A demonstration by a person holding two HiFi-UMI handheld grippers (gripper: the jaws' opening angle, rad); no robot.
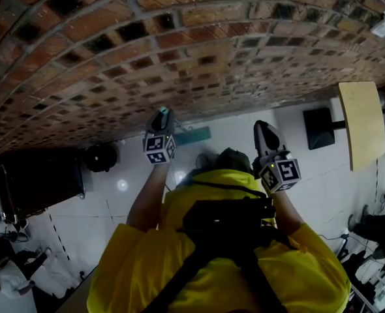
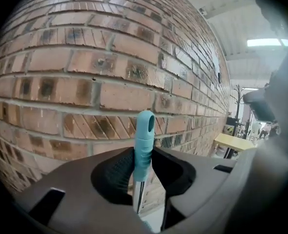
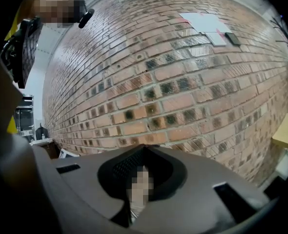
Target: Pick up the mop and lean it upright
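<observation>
The mop's teal handle tip (image 2: 144, 140) stands upright between the jaws of my left gripper (image 2: 143, 172), and its silver pole (image 2: 138, 199) runs down below them. The pads press on the teal grip. In the head view, the left gripper (image 1: 161, 119) is held close to the brick wall (image 1: 179, 44), above a teal mop head (image 1: 194, 135) on the white floor by the wall's foot. My right gripper (image 1: 265, 134) is raised off to the right, apart from the pole. In its own view a mosaic patch covers the gap of the right gripper (image 3: 140, 184).
A yellow tabletop (image 1: 362, 122) and a black square object (image 1: 318, 128) are at the right. A black case (image 1: 36, 181) and a round black object (image 1: 101, 156) sit at the left by the wall. Clutter lies at the floor's lower corners.
</observation>
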